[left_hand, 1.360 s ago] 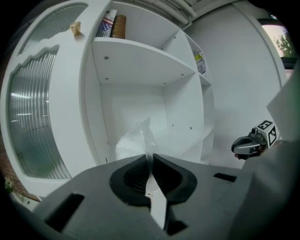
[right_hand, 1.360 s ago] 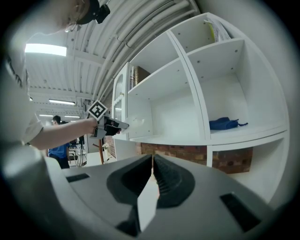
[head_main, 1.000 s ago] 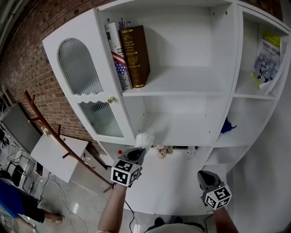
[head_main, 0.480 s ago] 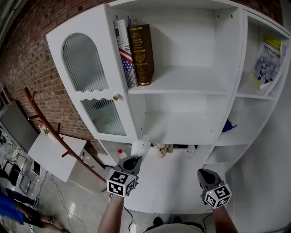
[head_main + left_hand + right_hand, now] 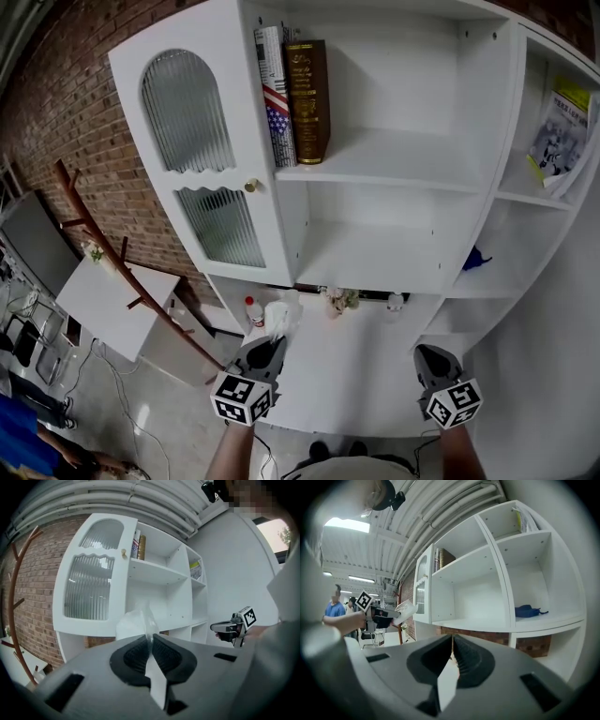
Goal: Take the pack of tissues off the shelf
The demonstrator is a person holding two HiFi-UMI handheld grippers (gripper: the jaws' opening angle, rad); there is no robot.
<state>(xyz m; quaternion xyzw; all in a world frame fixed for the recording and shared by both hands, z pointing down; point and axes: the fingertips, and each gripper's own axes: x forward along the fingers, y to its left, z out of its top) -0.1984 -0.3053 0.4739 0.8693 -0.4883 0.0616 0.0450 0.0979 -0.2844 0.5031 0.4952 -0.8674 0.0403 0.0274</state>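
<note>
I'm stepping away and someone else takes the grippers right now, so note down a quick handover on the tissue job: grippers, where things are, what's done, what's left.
Left gripper: shut on the pack of tissues, pinching its wrapper.
Right gripper: shut, empty, held in front of the white shelf unit.
Pack: in the air in front of the unit, clear of every shelf.
Done: the pack is off the shelf.
Left: probably only to set it down or hand it over.
</note>
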